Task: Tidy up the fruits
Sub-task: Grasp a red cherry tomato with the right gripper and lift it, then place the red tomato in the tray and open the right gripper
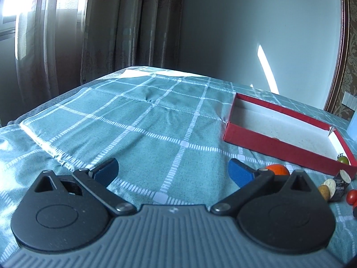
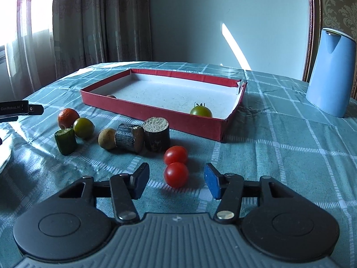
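Note:
In the right wrist view my right gripper (image 2: 176,179) is open, its fingers on either side of a red cherry tomato (image 2: 176,174); a second red tomato (image 2: 175,154) lies just behind. A shallow red box (image 2: 156,114) holds a green tomato (image 2: 201,111) and a small brown fruit (image 2: 111,96). Left of the tomatoes lie two dark cut cylinders (image 2: 156,134), a kiwi (image 2: 106,138), a green fruit (image 2: 83,127), a cucumber piece (image 2: 65,141) and an orange (image 2: 67,117). My left gripper (image 1: 173,172) is open and empty over bare cloth; the red box (image 1: 285,143) lies to its right.
A teal checked tablecloth (image 2: 279,156) covers the table. A light blue jug (image 2: 330,71) stands at the back right. Curtains and a window are behind the table on the left. The left gripper's body (image 2: 20,109) shows at the right wrist view's left edge.

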Available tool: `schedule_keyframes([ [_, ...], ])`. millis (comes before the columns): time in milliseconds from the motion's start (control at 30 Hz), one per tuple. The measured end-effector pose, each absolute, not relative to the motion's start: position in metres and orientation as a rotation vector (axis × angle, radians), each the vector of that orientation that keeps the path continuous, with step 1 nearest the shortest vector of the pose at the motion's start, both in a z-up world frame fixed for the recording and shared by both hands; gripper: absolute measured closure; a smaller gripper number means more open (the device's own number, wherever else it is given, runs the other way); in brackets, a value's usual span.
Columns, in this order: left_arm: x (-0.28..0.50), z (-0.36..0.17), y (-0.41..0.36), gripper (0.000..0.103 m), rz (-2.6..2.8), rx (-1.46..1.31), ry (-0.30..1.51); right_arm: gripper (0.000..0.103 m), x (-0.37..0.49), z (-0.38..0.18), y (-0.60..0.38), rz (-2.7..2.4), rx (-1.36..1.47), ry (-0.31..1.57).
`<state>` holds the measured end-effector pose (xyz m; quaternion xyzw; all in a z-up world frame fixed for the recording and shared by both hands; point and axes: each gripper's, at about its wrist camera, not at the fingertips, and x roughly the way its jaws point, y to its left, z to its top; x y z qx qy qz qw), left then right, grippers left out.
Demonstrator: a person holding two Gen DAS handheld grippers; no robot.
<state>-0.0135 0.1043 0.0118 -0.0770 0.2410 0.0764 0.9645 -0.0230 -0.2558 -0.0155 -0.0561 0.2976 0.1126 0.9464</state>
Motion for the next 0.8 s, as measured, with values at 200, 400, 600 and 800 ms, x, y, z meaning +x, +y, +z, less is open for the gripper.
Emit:
schedule_keyframes([
  [200, -0.015, 0.012, 0.105, 0.0, 0.156, -0.159, 0.483, 0.08, -0.017, -0.019, -0.255, 0.225, -0.109, 0.645],
  [400, -0.016, 0.012, 0.104, 0.0, 0.155, -0.158, 0.48, 0.08, -0.023, -0.007, -0.257, 0.248, -0.068, 0.599],
  [600, -0.013, 0.011, 0.101, 0.0, 0.147, -0.134, 0.489, 0.08, 0.004, 0.026, -0.243, 0.265, -0.064, 0.475],
  [800, -0.013, 0.01, 0.102, 0.0, 0.15, -0.136, 0.494, 0.08, 0.069, 0.023, -0.223, 0.239, -0.075, 0.514],
])
